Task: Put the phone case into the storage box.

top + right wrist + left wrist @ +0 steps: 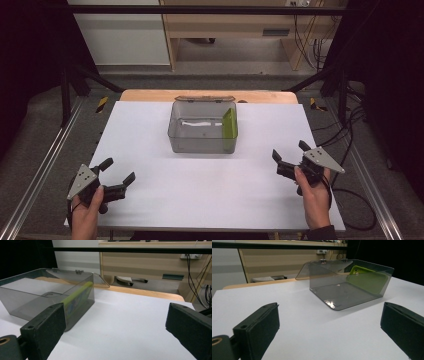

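Green case [229,125] upright inside clear box [200,142], well beyond both grippers' spread, empty fingers [129,178].

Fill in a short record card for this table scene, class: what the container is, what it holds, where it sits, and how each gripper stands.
container: clear grey plastic box, lid hinged open toward the far side
contents: green phone case, on edge against the box's right wall
position: middle of the white table, toward its far edge
left gripper: jaws open, hand-held near the table's front left, apart from the box
right gripper: jaws open, hand-held at front right, apart from the box
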The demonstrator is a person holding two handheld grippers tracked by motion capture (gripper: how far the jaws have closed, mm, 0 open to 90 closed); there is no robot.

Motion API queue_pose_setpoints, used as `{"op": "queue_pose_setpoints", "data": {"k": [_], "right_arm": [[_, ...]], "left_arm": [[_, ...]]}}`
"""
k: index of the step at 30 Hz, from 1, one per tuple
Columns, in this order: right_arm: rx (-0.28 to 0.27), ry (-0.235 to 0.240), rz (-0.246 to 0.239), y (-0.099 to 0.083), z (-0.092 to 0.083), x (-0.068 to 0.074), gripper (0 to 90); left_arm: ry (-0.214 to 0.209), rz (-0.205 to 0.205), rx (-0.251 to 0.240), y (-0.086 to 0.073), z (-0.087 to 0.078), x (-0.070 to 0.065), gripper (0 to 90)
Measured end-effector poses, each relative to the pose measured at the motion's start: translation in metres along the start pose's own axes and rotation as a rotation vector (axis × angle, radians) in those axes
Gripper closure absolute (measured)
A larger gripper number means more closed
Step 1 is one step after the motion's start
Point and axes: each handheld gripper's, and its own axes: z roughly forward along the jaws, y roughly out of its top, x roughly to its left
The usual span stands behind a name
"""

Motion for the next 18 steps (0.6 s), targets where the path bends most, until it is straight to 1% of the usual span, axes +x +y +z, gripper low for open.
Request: {"op": "queue_pose_setpoints", "data": {"k": [3,5,9,14,18], "right_arm": [[0.001,0.001,0.000,-0.004,-0.002,0.000,3.7],[0.002,0.004,-0.002,-0.007,-0.004,0.000,3.6],[0.001,0.014,-0.005,-0.012,-0.007,0.000,3.6],[0.001,0.027,-0.020,-0.018,-0.009,0.001,3.6],[-0.001,0.041,-0.014,-0.023,-0.011,0.003,3.5]], "left_arm": [[-0.005,0.005,0.005,0.000,0.001,-0.001,2.0],[-0.014,-0.007,0.006,-0.001,0.002,-0.001,2.0],[-0.016,-0.012,0.005,-0.001,0.002,-0.001,2.1],[-0.030,-0.006,0.003,-0.001,0.003,-0.003,2.1],[-0.035,-0.001,0.000,-0.001,0.004,-0.003,2.1]]}}
